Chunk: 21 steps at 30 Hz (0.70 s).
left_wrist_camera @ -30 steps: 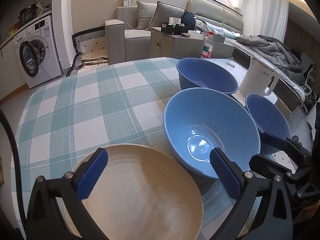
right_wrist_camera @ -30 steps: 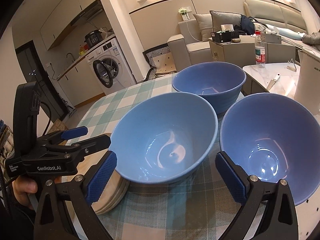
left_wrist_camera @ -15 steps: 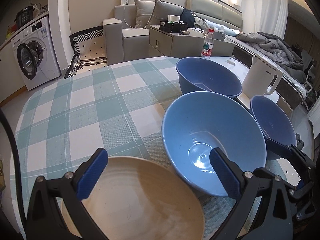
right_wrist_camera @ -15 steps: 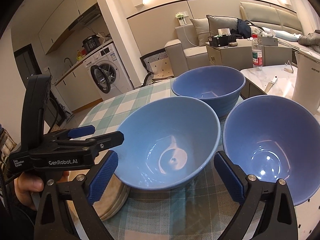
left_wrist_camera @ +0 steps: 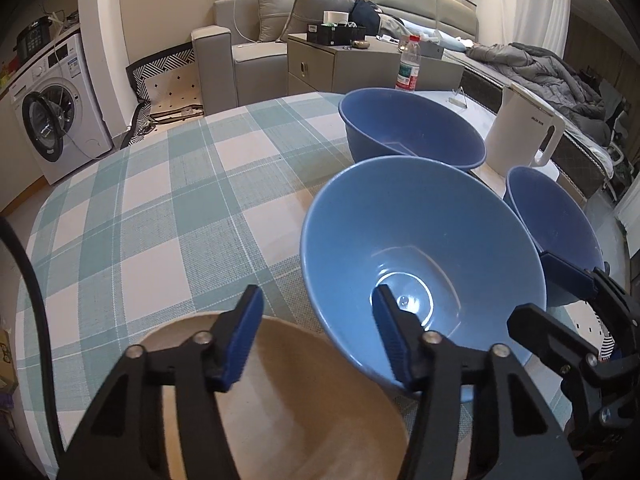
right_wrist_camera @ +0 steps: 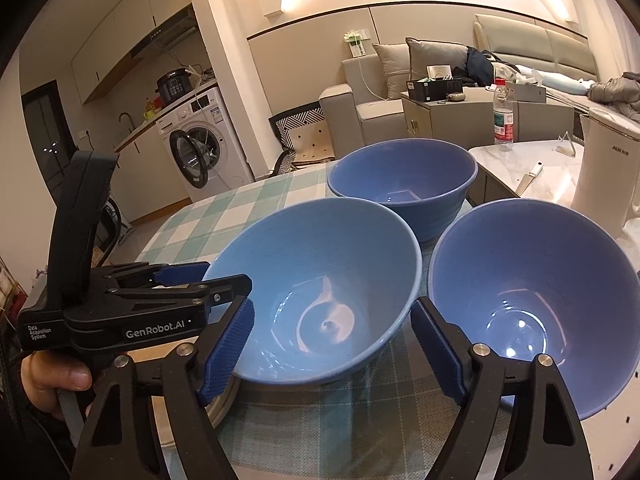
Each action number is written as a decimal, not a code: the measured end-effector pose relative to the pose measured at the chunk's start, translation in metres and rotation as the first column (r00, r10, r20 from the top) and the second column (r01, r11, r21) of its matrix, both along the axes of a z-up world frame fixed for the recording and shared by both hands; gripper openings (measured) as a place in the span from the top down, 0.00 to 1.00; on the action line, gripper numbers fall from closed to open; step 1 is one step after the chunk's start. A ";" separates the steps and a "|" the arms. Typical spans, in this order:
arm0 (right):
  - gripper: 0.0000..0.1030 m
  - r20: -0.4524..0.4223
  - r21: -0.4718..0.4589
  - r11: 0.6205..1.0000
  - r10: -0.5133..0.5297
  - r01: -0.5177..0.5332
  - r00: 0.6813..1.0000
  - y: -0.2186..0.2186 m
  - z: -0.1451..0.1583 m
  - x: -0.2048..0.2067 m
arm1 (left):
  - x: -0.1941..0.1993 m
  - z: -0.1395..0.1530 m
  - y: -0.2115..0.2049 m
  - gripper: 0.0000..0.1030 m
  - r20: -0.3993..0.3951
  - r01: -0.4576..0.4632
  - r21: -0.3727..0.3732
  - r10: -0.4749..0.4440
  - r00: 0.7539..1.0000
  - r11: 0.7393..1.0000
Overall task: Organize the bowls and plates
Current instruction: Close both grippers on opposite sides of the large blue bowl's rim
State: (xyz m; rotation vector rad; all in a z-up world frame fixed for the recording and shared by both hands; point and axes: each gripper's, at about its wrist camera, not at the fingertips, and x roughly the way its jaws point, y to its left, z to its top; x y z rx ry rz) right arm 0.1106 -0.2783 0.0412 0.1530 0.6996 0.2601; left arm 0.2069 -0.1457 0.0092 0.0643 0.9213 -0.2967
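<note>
Checked green-and-white cloth covers the tabletop point(left_wrist_camera: 168, 216), with a washing machine point(right_wrist_camera: 204, 148) and sofa behind. Both claws have just been narrowing. The left claw point(left_wrist_camera: 316, 336) hangs over the far rim of the beige plate point(left_wrist_camera: 288, 392) at the near edge, half-closed; whether its pads already pinch that rim I cannot tell. The right claw point(right_wrist_camera: 330, 348) stands partly open in front of two of the three bowls, nothing between its pads. The middle blue bowl point(right_wrist_camera: 320, 296) sits just beside the plate, the right blue bowl point(right_wrist_camera: 528, 296) near the right edge, the deep blue bowl point(right_wrist_camera: 404, 184) behind them. My guess: grasps are being prepared, plate first, with stacking not yet begun.
</note>
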 end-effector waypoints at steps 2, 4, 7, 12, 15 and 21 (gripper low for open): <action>0.22 0.002 0.000 1.000 -0.001 0.001 1.000 0.000 0.000 0.000 | 0.000 -0.002 -0.003 0.60 -0.009 0.012 0.004 -0.012 1.000 1.000; 0.25 0.003 -0.005 1.000 -0.004 0.004 1.000 -0.001 0.000 0.000 | -0.001 -0.003 -0.006 0.65 -0.008 0.026 0.004 -0.026 1.000 1.000; 0.28 0.005 -0.010 1.000 -0.006 0.006 1.000 -0.002 -0.001 -0.001 | -0.004 -0.002 -0.012 0.72 -0.005 0.050 0.019 -0.050 0.999 0.999; 0.30 0.006 -0.014 1.000 -0.006 0.006 1.000 -0.004 -0.001 0.000 | -0.007 -0.002 -0.017 0.72 0.004 0.052 0.046 -0.052 0.999 0.998; 0.30 0.006 -0.014 1.000 -0.006 0.006 1.000 -0.003 -0.001 0.000 | -0.008 -0.002 -0.018 0.72 0.005 0.052 0.052 -0.053 0.999 0.997; 0.30 0.018 -0.018 1.000 0.002 -0.002 1.000 -0.002 0.000 0.000 | -0.009 0.000 -0.016 0.72 0.015 0.050 0.057 -0.051 0.999 0.997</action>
